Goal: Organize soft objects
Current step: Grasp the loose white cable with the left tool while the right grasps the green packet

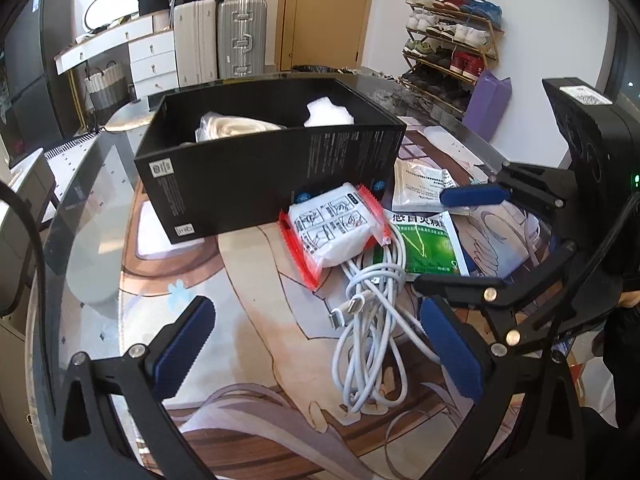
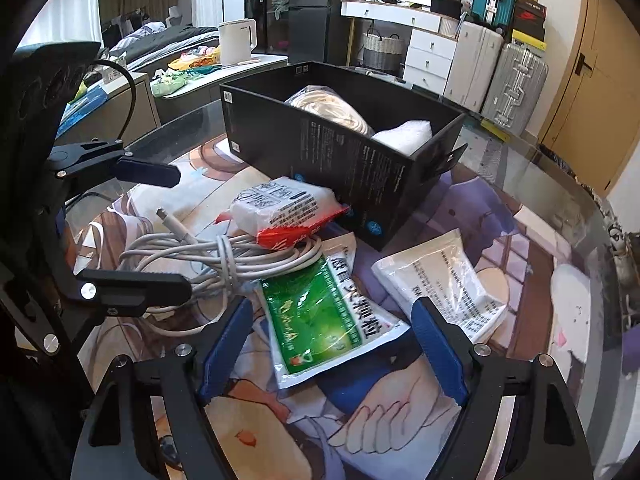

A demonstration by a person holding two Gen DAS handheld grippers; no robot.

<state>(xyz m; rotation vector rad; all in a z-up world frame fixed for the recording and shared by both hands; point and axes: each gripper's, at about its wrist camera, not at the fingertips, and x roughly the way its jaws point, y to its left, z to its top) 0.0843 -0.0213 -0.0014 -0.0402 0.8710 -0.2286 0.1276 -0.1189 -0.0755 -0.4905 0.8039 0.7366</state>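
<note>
A black box (image 1: 256,176) (image 2: 352,160) on the glass table holds a cream bundle in clear plastic (image 1: 228,128) (image 2: 332,108) and a white soft item (image 1: 330,114) (image 2: 404,136). In front of it lie a white pack with red ends (image 1: 336,232) (image 2: 280,208), a coiled white cable (image 1: 372,320) (image 2: 216,256), a green sachet (image 1: 424,244) (image 2: 324,316) and a white sachet (image 1: 420,184) (image 2: 444,280). My left gripper (image 1: 320,344) is open around the near part of the cable. My right gripper (image 2: 332,348) is open astride the green sachet.
The table carries a printed anime mat (image 1: 248,280) (image 2: 384,412). Suitcases (image 1: 240,36), a white dresser (image 1: 152,56) and a shoe rack (image 1: 452,48) stand behind. A kettle (image 2: 237,42) sits on a side surface at the left.
</note>
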